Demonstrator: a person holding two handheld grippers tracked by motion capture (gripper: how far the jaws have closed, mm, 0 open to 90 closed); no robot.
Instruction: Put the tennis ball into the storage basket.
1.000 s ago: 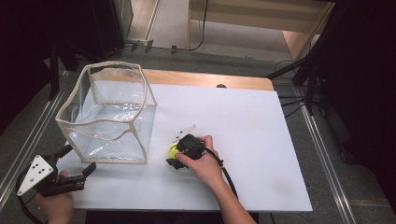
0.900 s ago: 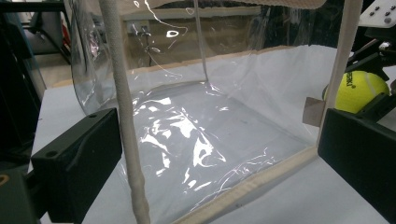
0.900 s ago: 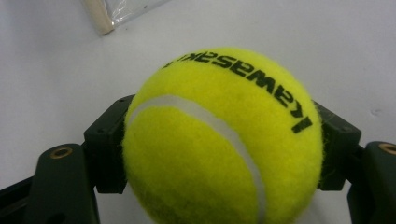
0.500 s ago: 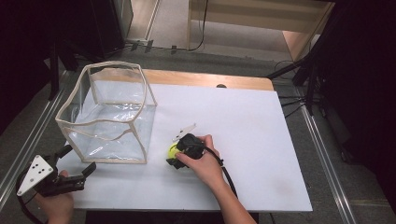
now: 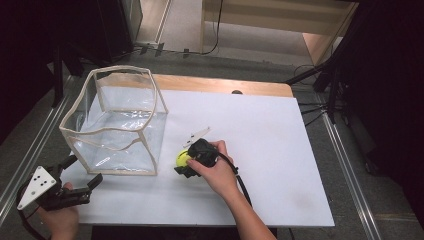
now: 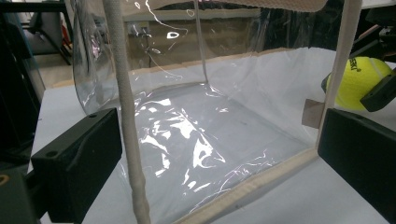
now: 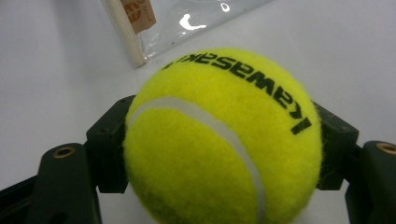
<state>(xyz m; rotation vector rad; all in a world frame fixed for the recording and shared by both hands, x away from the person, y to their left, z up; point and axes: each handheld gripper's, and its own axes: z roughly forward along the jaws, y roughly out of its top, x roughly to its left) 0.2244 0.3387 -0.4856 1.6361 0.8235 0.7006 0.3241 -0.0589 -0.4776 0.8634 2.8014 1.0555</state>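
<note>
**Right gripper clamping the ball beside the clear bin**

The right gripper [image 5: 184, 164] is squeezing a yellow tennis ball [image 5: 182, 159] between its two black jaws, one pressing on each side of it. In the right gripper view the ball [image 7: 219, 140] is bulging up between the jaws, its white seam curving across the front and black lettering running over the top (upside down from this angle). The ball is sitting low over the white worktop [image 5: 260, 145], just beside the near right corner of the clear bin [image 5: 117, 122]; whether it is touching the surface I cannot tell. The person's right hand [image 5: 217, 167] is wrapping around the gripper body, with the cable trailing back along the forearm.

The bin is standing upright on the left part of the worktop, its soft transparent walls edged with cream trim, the top rim sagging a little. A small brown tag [image 7: 139, 13] is hanging at its corner trim, near the ball.

The left gripper [image 5: 82, 175] is resting at the near left corner of the worktop, its jaws standing wide apart and holding nothing. In the left gripper view they are facing the bin [image 6: 196, 126], with one trimmed corner post rising between them, apart from both pads. Through the bin's wall the ball [image 6: 359, 81] is showing at the far right.
</note>
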